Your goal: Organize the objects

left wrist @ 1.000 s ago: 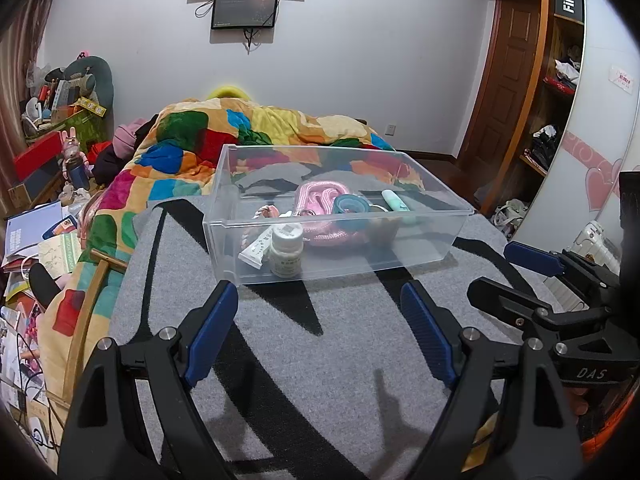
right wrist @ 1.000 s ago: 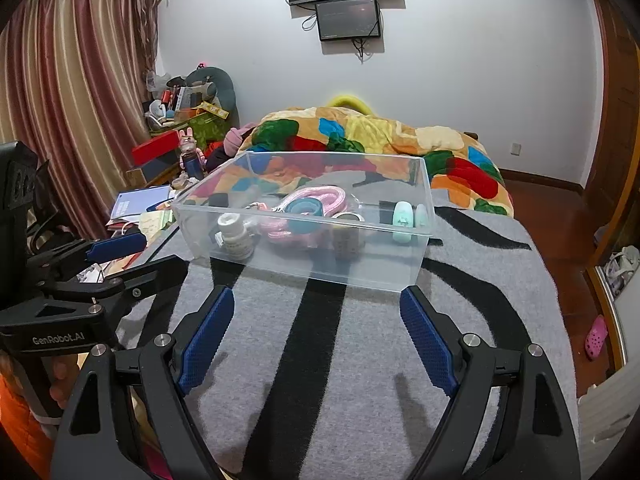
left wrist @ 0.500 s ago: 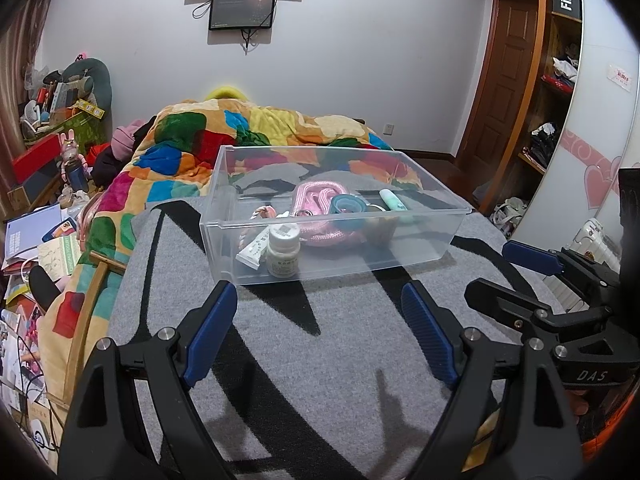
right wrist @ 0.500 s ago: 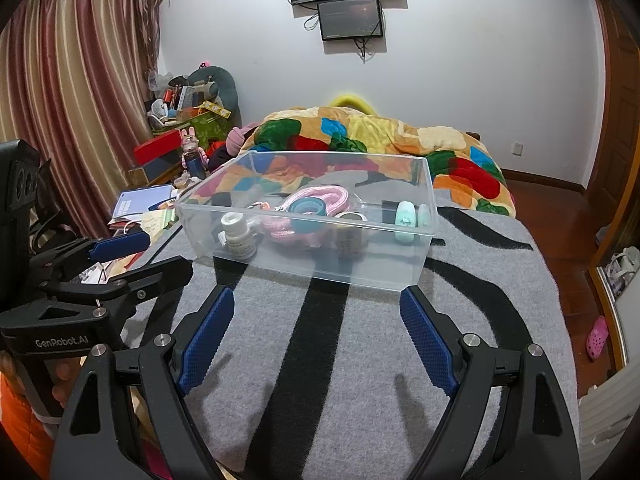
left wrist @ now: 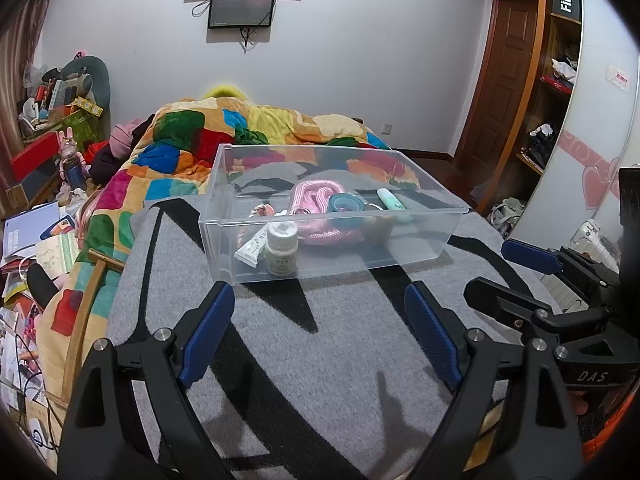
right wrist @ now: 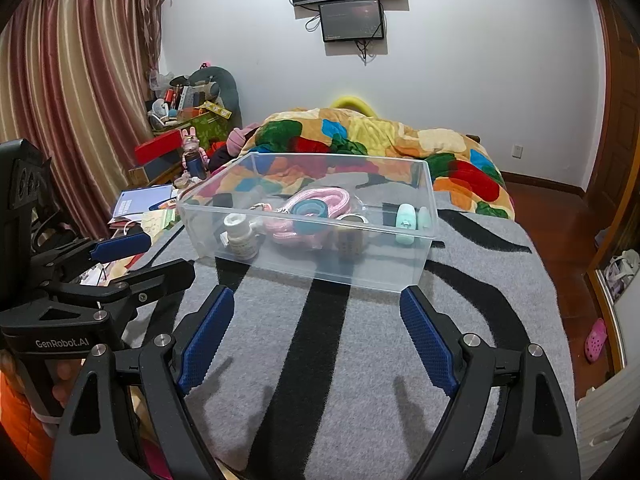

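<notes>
Bare grey striped blanket (left wrist: 320, 340) in front of both tools, nothing blocking. Clear plastic bin (left wrist: 336, 222) dead ahead, open-topped, so reachable from above; right half less crowded.

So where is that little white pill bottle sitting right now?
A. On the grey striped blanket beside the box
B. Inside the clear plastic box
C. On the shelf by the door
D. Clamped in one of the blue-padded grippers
B: the white pill bottle stands upright inside the clear plastic box, near its front wall, while the left gripper and right gripper are both open and hold nothing.
</notes>
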### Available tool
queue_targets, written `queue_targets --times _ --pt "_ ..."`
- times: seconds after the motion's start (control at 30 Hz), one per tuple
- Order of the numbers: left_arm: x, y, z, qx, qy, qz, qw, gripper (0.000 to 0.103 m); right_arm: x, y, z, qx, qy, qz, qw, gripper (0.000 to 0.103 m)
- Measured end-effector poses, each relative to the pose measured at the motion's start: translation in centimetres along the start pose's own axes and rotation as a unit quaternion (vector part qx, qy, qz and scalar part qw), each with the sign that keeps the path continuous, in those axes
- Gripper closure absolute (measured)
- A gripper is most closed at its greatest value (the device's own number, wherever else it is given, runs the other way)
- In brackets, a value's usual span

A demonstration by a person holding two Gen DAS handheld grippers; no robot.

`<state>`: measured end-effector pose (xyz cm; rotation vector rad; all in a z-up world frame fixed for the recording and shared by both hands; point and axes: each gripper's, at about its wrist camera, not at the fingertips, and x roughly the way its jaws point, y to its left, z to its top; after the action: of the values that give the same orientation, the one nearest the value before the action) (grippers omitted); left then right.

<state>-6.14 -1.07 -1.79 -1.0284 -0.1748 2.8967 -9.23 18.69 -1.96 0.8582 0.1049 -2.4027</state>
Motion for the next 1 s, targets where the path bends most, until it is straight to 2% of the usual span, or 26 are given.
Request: queue_targets --times 1.0 --pt "-0.37 -0.65 -0.35 0.006 -0.002 -0.007 1.0000 0.015 -0.21 0.01 0.11 0.001 0.001 0.001 1.000 0.020"
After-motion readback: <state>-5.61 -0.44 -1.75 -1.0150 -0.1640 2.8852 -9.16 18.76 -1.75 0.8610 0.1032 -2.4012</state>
